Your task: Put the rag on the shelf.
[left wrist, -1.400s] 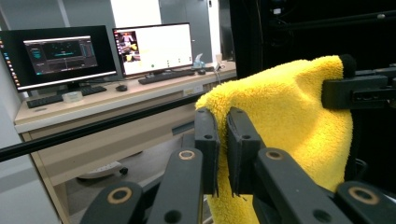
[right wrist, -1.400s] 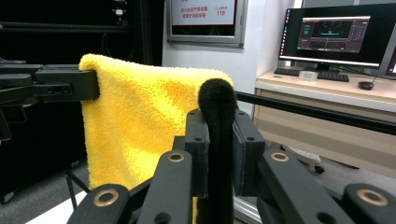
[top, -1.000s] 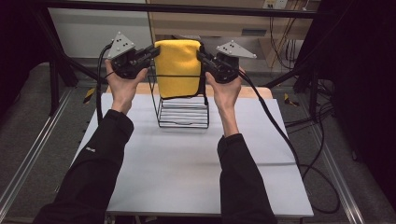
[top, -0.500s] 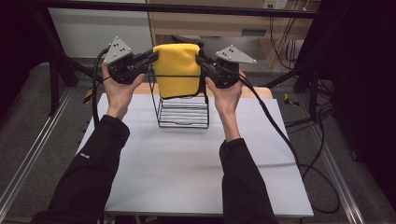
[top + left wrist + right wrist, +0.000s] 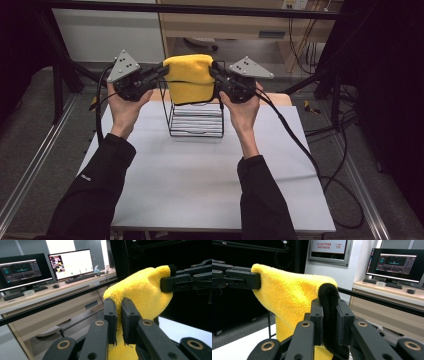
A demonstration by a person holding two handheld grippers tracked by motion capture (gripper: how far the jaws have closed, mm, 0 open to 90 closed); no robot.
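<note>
A yellow terry towel [image 5: 189,77] with a black edge hangs stretched between both grippers, just above a black wire rack [image 5: 196,120] on the white table [image 5: 200,175]. My left gripper [image 5: 162,70] is shut on the towel's left top corner. In the left gripper view its jaws [image 5: 119,308] pinch the yellow pile [image 5: 142,290], with the other gripper [image 5: 180,281] clamped on the far corner. My right gripper [image 5: 214,70] is shut on the right top corner. The right gripper view has the black edge [image 5: 328,297] bulging between its jaws [image 5: 329,308], with the yellow cloth [image 5: 289,295] running across to the left gripper [image 5: 239,277].
A black frame bar [image 5: 200,7] crosses above the far end of the table. Cables [image 5: 300,140] trail over the table's right side to the floor. A desk with monitors [image 5: 67,263] stands beyond the table. White table surface lies open in front of the rack.
Both hands have lifted the towel higher and slightly away from me, so its lower edge now hangs near the rack's top instead of draping over it.
</note>
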